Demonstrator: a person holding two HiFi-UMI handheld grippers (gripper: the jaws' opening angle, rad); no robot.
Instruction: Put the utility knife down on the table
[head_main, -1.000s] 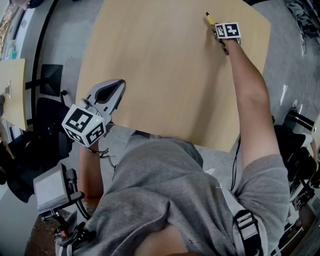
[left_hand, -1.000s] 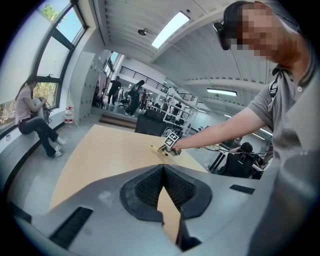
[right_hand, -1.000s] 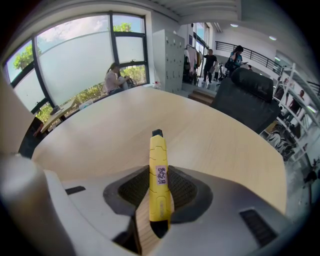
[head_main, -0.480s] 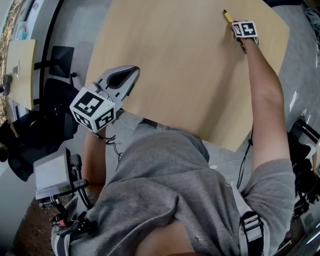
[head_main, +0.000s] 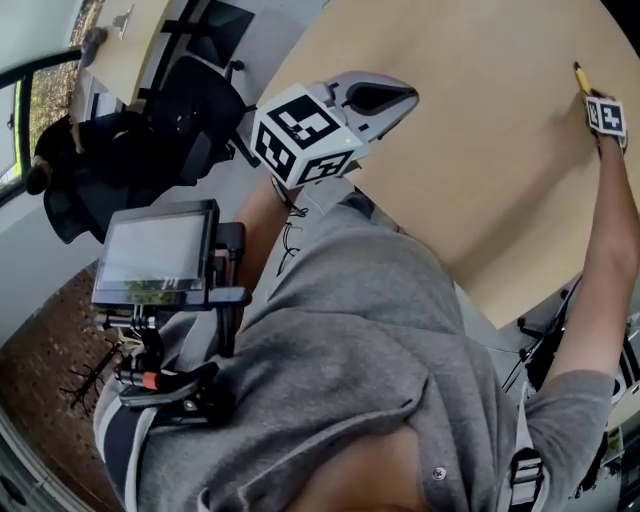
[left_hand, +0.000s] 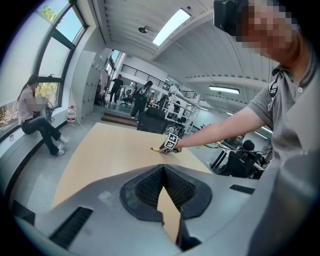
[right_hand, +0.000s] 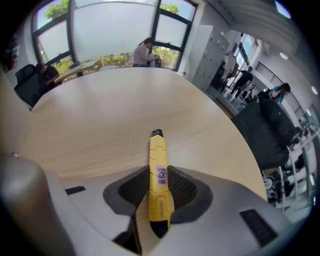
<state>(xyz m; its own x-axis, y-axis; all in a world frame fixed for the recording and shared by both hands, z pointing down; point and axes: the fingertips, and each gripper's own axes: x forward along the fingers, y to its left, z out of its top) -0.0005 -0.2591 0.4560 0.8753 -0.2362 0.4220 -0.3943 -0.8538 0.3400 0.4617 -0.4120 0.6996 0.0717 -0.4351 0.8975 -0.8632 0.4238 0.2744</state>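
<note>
Now my right gripper (right_hand: 159, 202) clenches a slim yellow utility knife (right_hand: 157, 160) over the pale wooden bench (right_hand: 100, 115); left gripper (left_hand: 162, 185) fingers clenched, empty.

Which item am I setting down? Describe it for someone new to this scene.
Find the big pale wooden table. Over its right part, the right claw grips a slim yellow plastic utility knife with a black tip and small label. Nothing else yellow is near it.

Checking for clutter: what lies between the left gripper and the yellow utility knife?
Nothing: the left gripper view shows bare light wooden tabletop all the way to the yellow utility knife.
</note>
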